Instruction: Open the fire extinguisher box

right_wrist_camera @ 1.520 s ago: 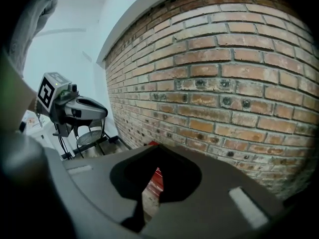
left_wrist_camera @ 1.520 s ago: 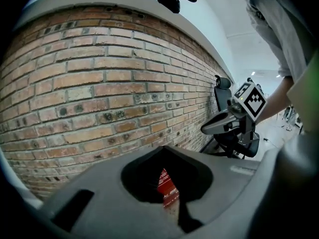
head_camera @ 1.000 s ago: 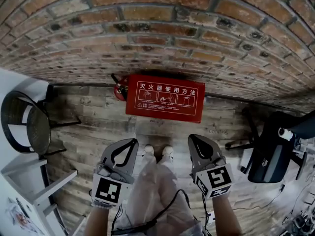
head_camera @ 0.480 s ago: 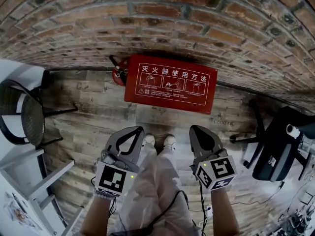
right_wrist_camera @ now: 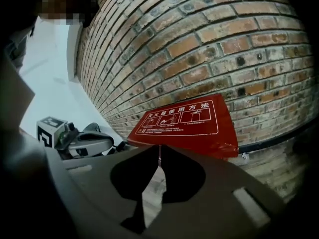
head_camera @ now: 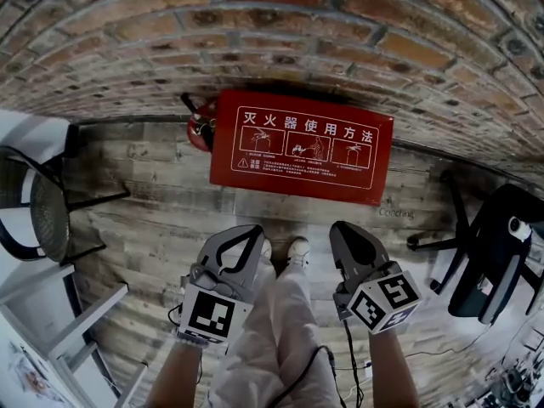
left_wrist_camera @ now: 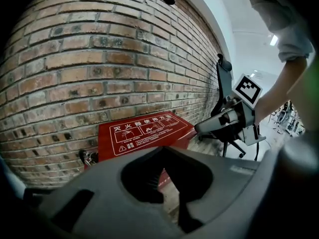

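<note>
The red fire extinguisher box [head_camera: 302, 147] stands on the wooden floor against the brick wall, its lid down, with white printed pictures and writing on top. It also shows in the left gripper view [left_wrist_camera: 144, 132] and the right gripper view [right_wrist_camera: 184, 122]. My left gripper [head_camera: 253, 231] hangs above the floor short of the box's front left, its jaws shut and empty [left_wrist_camera: 162, 149]. My right gripper [head_camera: 340, 228] hangs short of the box's front right, also shut on nothing [right_wrist_camera: 159, 147]. Neither touches the box.
A red extinguisher [head_camera: 197, 128] with a black handle stands at the box's left end. A black office chair [head_camera: 489, 257] is on the right, and a black round chair [head_camera: 38, 211] and white shelving [head_camera: 59, 313] on the left. The person's white-trousered legs and shoes [head_camera: 293, 249] are between the grippers.
Both grippers have sunk toward the floor and the box now looks larger and nearer. The right gripper has rolled a little. Both stay shut.
</note>
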A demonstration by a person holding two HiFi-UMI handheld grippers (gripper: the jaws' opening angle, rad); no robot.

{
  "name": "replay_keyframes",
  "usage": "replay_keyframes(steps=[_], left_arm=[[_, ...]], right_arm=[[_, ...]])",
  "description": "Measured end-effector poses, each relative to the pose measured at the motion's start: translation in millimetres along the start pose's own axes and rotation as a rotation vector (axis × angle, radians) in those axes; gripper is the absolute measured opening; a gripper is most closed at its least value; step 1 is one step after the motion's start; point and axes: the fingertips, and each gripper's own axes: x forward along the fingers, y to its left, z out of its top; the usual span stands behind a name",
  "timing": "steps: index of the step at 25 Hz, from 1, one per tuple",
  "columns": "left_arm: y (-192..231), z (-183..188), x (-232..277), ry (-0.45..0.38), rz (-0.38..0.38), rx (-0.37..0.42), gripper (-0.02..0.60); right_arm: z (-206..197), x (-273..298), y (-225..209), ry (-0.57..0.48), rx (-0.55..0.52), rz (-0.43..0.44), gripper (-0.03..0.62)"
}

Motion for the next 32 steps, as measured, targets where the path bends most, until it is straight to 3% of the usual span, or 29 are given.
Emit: replay_keyframes(steps=[9, 17, 26, 32], left_arm=[[5, -36, 26, -0.003, -0.003, -0.048, -0.002], [9, -61, 46, 0.017, -0.006, -0.024, -0.002], [18, -76, 59, 0.038, 0.016, -0.035, -0.002], [20, -81, 68, 0.048, 0.019, -0.043, -0.002]], right_arm=[[-23, 28, -17, -0.052, 0.194, 0.058, 0.131], [-39, 50, -30, -0.080, 0.308, 0.082, 0.212], [-31, 63, -47, -0.142, 0.417, 0.095, 0.264], [-28, 62, -47, -0.156, 0.452, 0.108, 0.264]])
